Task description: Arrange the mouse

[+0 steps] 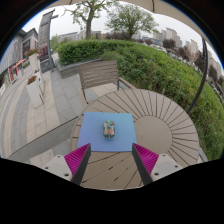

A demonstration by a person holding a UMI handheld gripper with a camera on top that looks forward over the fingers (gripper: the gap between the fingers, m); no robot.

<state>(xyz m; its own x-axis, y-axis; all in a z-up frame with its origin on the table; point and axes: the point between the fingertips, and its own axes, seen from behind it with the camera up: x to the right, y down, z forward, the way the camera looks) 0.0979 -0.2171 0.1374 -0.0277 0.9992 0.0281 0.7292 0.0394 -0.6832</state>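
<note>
Gripper view: gripper fingers spread open, holding nothing, above a round slatted table; mouse rests on blue mousepad just ahead.

Gripper cam looks down-fwd over table; mid-range.

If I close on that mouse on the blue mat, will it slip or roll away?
The mouse looks small and low, so it is probably light and unlikely to roll. Its rounded shell may slip under the open fingers. The blue mat lies flat on the slatted table, so a push may slide the mat along too.
</note>
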